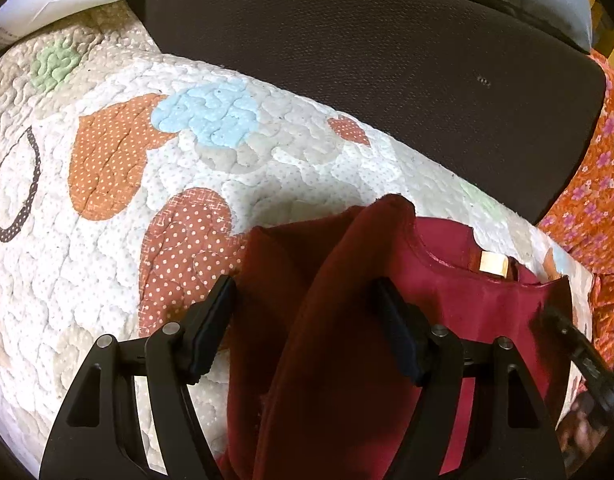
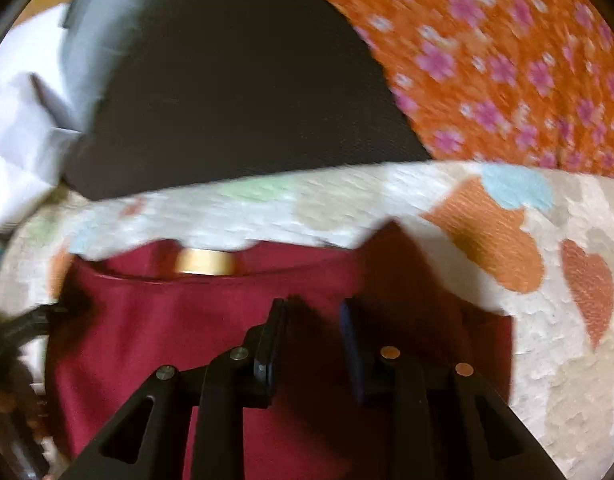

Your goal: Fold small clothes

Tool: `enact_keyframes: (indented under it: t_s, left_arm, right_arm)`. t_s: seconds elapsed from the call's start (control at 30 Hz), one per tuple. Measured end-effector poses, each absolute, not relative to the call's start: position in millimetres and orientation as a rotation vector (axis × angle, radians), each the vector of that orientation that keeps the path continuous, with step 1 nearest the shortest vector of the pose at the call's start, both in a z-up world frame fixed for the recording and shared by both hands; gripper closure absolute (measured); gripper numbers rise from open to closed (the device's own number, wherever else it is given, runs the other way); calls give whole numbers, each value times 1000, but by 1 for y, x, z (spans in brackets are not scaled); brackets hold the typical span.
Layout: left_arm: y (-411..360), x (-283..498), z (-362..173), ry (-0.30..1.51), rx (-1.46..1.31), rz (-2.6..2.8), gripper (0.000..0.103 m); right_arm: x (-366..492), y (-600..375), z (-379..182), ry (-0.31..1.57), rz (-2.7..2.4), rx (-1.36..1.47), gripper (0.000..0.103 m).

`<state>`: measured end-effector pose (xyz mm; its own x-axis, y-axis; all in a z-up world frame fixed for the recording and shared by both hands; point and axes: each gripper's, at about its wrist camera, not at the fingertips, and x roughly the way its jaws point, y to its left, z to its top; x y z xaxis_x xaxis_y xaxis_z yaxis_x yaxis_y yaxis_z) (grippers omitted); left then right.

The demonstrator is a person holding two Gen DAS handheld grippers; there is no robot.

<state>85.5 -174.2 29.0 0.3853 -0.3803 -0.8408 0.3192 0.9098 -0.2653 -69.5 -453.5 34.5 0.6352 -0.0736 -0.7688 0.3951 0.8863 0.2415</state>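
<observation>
Left gripper (image 1: pixel 303 304) gapes wide around a raised fold of the red shirt (image 1: pixel 447 320); the blurred right view shows the right gripper (image 2: pixel 313 320) narrowly parted above the shirt, gripping nothing, near the quilt's (image 1: pixel 107 260) far edge

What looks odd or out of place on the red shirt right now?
One sleeve of the red shirt stands up in a bunched fold between the fingers of the left gripper, not flat on the quilt. The tan neck label shows. Nothing looks torn or spilled.

Right wrist view smeared throughout by motion blur, red garment (image 2: pixel 211 320) cut off at bottom edge, its neck label (image 2: pixel 205 262) unreadable, quilt (image 2: pixel 567 360) pattern indistinct, left gripper (image 2: pixel 11 332) a dark blur at left edge, garment's lower part hidden behind gripper frames.
</observation>
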Motion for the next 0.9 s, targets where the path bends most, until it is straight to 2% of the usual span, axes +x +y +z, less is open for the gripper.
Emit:
enact_keyframes:
  t_s: [0.47,0.9]
  left_arm:
    - [-160,66,53,1007,15,-414,32]
    - [-116,21,61,1109,-41,-366,31]
  right_arm:
    - [-25,-344,50,848,-19,347,76]
    - [38,-320,12,906,25,377,76]
